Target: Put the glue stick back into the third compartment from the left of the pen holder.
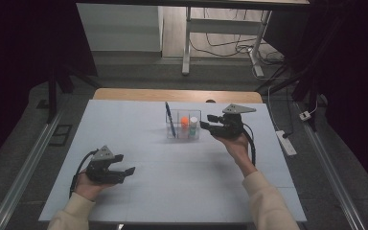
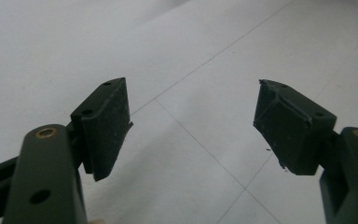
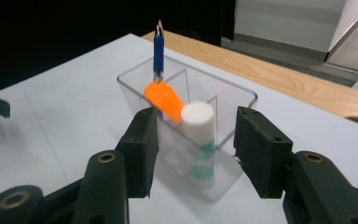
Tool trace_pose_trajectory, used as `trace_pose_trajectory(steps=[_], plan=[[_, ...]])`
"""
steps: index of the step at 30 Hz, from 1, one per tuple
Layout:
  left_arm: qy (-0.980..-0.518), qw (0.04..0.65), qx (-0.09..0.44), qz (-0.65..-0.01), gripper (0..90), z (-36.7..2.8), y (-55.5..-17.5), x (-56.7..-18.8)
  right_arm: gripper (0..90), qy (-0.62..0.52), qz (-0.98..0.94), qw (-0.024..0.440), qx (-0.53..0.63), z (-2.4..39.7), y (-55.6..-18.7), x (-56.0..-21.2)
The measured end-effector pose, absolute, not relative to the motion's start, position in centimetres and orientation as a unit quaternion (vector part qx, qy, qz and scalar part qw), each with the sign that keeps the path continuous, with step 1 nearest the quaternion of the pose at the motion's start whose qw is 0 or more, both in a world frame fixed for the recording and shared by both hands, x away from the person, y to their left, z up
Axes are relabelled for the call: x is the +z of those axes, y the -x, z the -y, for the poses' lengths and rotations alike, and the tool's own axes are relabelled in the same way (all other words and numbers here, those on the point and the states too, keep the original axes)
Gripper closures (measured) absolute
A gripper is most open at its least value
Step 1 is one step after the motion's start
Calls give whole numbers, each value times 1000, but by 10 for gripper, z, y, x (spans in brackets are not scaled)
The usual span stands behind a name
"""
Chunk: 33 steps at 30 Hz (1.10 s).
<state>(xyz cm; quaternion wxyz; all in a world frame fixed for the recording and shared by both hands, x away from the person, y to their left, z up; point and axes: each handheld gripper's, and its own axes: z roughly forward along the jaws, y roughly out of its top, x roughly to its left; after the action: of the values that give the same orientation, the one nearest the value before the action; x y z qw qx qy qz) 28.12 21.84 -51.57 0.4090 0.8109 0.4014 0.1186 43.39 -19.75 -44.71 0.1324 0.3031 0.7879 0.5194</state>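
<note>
A clear plastic organizer stands on the white table past its middle. It holds a blue pen, an orange item and a white-capped glue stick, each upright or leaning in its own compartment. My right gripper hovers just right of the box, open, its jaws either side of the glue stick's end of the box, not touching. My left gripper rests low at the front left, open and empty over the bare table.
The white table top has a wooden edge at the back. A power strip lies on the floor to the right. A desk frame with cables stands beyond the table.
</note>
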Motion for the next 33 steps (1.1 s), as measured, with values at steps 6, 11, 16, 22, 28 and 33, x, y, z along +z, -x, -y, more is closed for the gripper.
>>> trace_pose_trajectory(steps=[6,11,16,22,28,33], plan=[[-811,407,119,-403,264,-218,-281,-516,482,-308,-791,126,513,212,-418,-455],[-810,408,120,-405,264,-219,-281,-516,472,-307,-800,124,500,225,-401,-462],[-809,408,120,-405,265,-219,-281,-516,469,-310,-806,123,489,237,-386,-472],[-810,406,120,-406,265,-219,-281,-516,462,-313,-811,118,480,248,-372,-481],[-811,405,120,-406,264,-219,-280,-517,454,-316,-813,119,474,259,-362,-487],[-812,403,120,-405,264,-219,-280,-517,441,-315,-816,120,470,269,-354,-491]])
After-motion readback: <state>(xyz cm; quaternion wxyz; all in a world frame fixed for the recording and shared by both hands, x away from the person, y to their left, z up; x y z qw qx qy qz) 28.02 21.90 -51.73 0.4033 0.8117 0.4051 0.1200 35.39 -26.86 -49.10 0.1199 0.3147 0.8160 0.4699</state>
